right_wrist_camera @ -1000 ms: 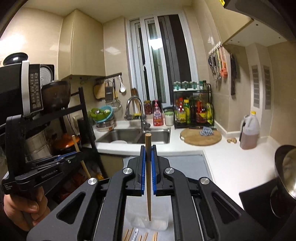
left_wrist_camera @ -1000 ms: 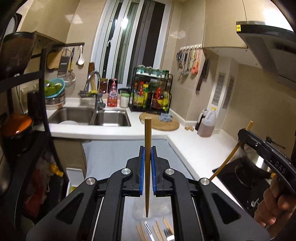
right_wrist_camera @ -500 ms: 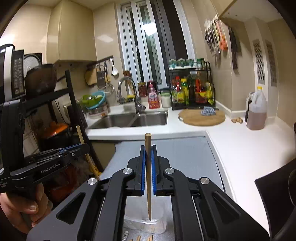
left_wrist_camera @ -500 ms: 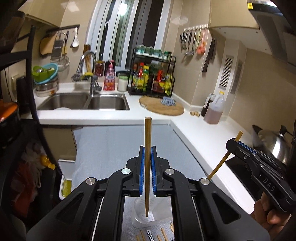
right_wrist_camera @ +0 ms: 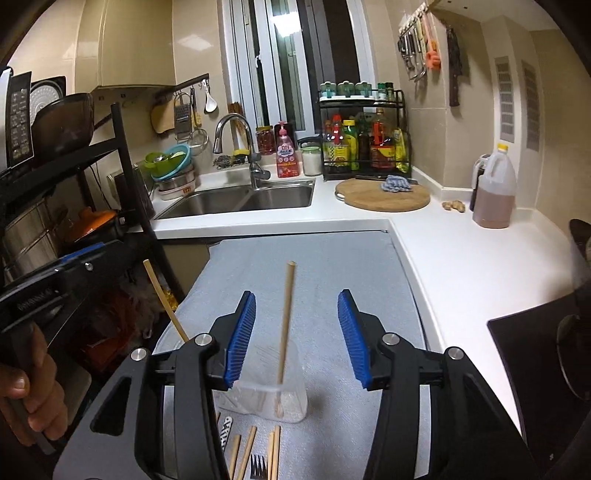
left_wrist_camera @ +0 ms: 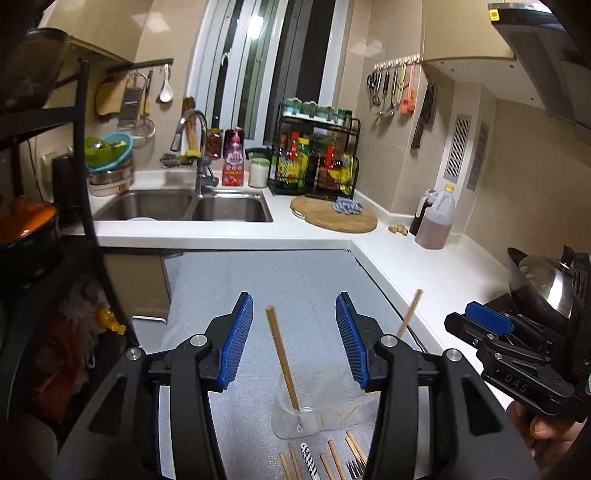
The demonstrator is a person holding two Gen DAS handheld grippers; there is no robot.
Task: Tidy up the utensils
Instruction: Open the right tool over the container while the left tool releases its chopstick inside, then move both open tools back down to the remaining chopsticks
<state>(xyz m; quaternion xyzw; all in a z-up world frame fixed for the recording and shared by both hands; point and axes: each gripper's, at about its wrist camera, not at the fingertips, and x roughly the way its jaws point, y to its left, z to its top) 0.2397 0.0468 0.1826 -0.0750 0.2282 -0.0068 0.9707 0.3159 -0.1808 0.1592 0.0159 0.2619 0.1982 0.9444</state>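
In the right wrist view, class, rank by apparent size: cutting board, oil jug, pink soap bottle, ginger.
1. Cutting board
2. Oil jug; it sits nearer the camera, so true size is unsure
3. Pink soap bottle
4. Ginger

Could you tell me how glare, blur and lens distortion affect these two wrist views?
Left wrist view: fisheye bends the window frame and counter edge; glare whitens the upper pane; the clear cup is hard to outline. Right wrist view: the same bowing; dark corners; glare on the window; the hand at the left edge looks soft, while the chopstick is sharp.
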